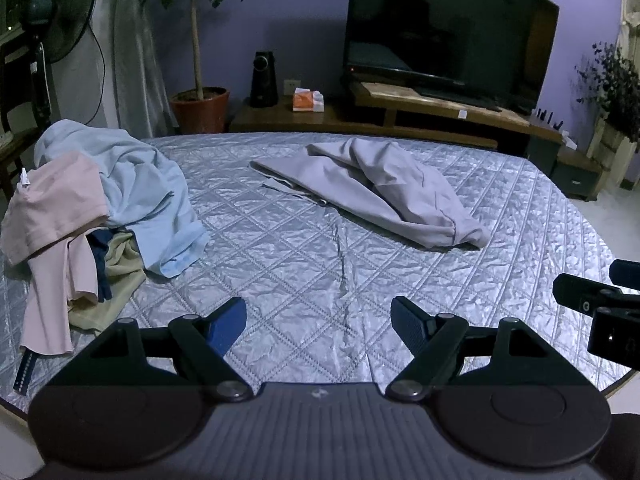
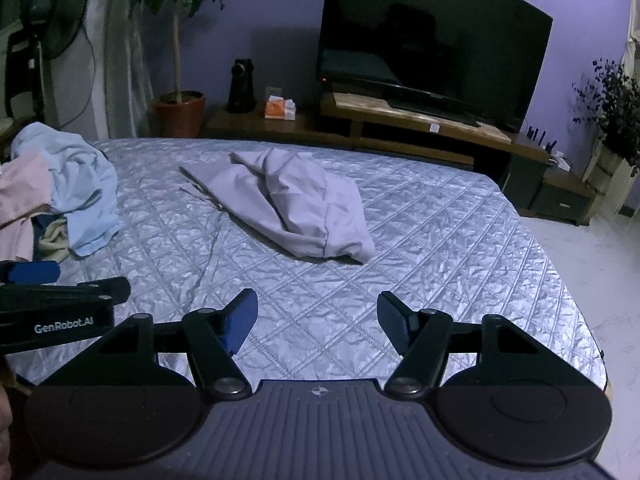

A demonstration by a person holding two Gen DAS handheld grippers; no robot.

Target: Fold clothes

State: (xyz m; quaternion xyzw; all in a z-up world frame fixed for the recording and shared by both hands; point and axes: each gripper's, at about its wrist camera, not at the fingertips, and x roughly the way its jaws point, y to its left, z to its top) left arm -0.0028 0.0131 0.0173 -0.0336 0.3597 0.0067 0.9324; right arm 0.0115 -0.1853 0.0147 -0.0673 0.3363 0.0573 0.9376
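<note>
Left tool [image 1: 318, 320]: hung low over the near edge of the bed, jaws well apart, nothing between the blue pads, only bare quilt beneath
Right tool [image 2: 318, 316]: just beside the left one and level with it, jaws likewise parted and empty; the pads touched no cloth
Bed [image 1: 320, 248]: quilted silvery cover, creased, with one long wrinkle running from the tools toward the garment; bare between tools and cloth
Lavender garment [image 1: 376, 192]: lay crumpled mid-bed, well apart from both tools, bunched into a ridge with one flap thrown over; a flatter edge trailed toward the left
Step in hand, as I judge it: reaching out for the garment to spread it flat before any fold
How to do it well: each tool should probably take a separate corner or hem, the left at the flat trailing edge, the right at the rounded near end, pinching a single layer and drawing apart so the ridge opens
Risk: catching the quilt with the cloth, or seizing two layers at once
Pile of clothes [image 1: 100, 208]: pink, pale blue, navy and beige items heaped at the left edge, untouched, waiting
Beyond: television [image 1: 448, 36] and potted plant [image 1: 200, 96] behind the bed, out of the way
</note>
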